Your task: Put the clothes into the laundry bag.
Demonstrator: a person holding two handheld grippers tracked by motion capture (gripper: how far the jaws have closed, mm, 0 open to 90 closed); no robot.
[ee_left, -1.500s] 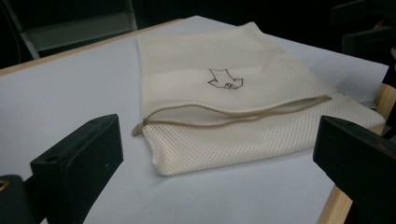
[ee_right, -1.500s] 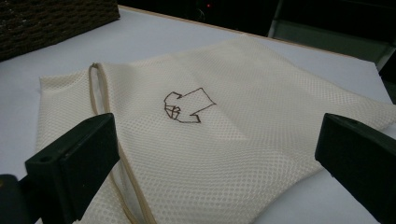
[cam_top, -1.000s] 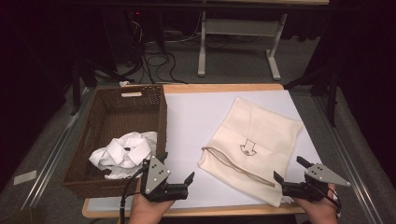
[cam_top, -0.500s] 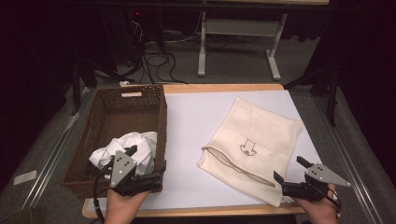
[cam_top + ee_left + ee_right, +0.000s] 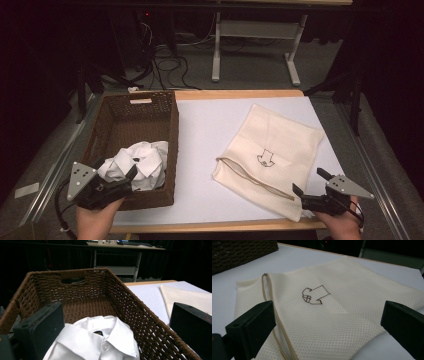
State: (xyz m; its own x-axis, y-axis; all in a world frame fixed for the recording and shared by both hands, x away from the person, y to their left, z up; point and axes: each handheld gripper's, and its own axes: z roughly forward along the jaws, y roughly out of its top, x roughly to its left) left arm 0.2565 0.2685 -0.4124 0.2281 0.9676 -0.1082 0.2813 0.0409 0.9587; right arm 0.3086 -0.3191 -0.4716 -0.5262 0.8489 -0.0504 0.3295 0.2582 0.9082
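Left gripper (image 5: 116,176), jaws spread, hovers over the crumpled white shirt (image 5: 137,162) in the woven basket (image 5: 131,122); right gripper (image 5: 311,184), also spread, seemingly just above the mesh bag (image 5: 272,152).

A white-topped table (image 5: 215,130) with a wooden edge carries two things. A brown wicker basket (image 5: 165,150) stands on it around the left gripper's (image 5: 114,172) spread jaws. A cream mesh bag (image 5: 280,150) lies flat just ahead of the right gripper's (image 5: 310,184) parted jaws.
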